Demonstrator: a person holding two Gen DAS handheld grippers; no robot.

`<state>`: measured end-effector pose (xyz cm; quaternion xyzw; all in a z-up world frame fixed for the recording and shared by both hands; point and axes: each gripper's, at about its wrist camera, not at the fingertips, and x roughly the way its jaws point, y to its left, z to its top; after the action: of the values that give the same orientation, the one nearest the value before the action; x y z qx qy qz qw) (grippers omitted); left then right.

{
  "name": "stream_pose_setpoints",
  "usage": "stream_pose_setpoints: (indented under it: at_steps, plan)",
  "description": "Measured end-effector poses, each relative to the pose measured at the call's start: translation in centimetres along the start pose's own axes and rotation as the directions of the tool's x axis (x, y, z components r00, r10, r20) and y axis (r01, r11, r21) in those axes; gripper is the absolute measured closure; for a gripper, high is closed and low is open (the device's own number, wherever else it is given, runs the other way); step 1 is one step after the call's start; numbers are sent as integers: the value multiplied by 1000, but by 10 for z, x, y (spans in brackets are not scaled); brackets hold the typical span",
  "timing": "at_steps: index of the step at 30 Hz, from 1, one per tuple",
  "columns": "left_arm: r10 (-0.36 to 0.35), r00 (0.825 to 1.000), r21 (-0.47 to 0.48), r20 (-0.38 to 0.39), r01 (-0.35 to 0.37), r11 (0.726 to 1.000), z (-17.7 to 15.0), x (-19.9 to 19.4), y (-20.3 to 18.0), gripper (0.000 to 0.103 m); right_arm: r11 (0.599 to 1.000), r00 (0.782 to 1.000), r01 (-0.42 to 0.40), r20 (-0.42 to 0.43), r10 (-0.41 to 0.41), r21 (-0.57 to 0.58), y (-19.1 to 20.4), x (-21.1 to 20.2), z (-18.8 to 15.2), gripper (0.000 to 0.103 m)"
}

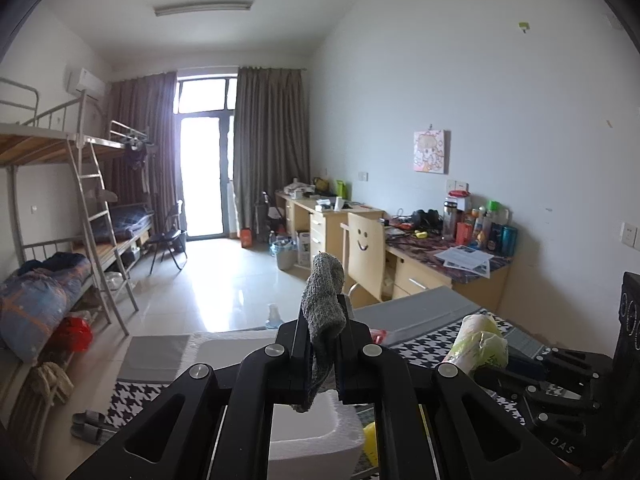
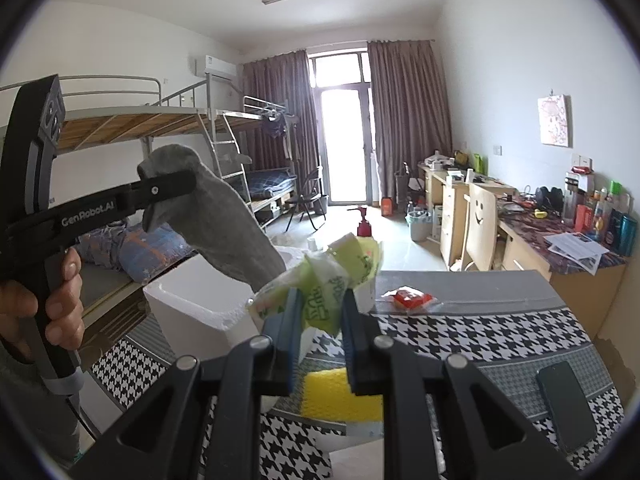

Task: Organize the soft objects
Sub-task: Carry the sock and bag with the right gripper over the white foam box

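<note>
a: the left gripper, jaws nearly closed, pinches a grey knitted sock that rises above the fingers and droops below them; the right wrist view shows the same sock hanging from it at 10 o'clock.

b: and the right gripper?

a: its blue-padded fingers stand a little apart, clamped on a crinkled green-and-white plastic tissue pack, held clear of the bed.

b: what lies beneath them?

a: a white foam box at 9 o'clock of the right gripper, directly under the sock; a yellow sponge just below the right fingers; a black-and-white houndstooth bed sheet under everything.

b: anything else nearby?

a: a small red-and-white packet at 2 o'clock on the sheet, a dark phone at 4 o'clock, and a wooden chair with a painted smiley face further off at 1 o'clock, beside a cluttered desk.
</note>
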<state>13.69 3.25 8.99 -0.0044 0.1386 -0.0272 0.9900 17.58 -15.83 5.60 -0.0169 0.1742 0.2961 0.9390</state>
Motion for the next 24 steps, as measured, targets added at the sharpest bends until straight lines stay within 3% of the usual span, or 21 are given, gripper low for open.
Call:
stream_pose_setpoints:
  at_steps: [16, 24]
  plan:
    - [122, 989, -4, -80, -123, 992, -5, 20, 23, 94, 995, 997, -77, -5, 77, -66, 25, 23, 17, 81]
    - [140, 980, -4, -145, -142, 990, -16, 34, 34, 94, 993, 996, -91, -21, 89, -74, 30, 31, 19, 81]
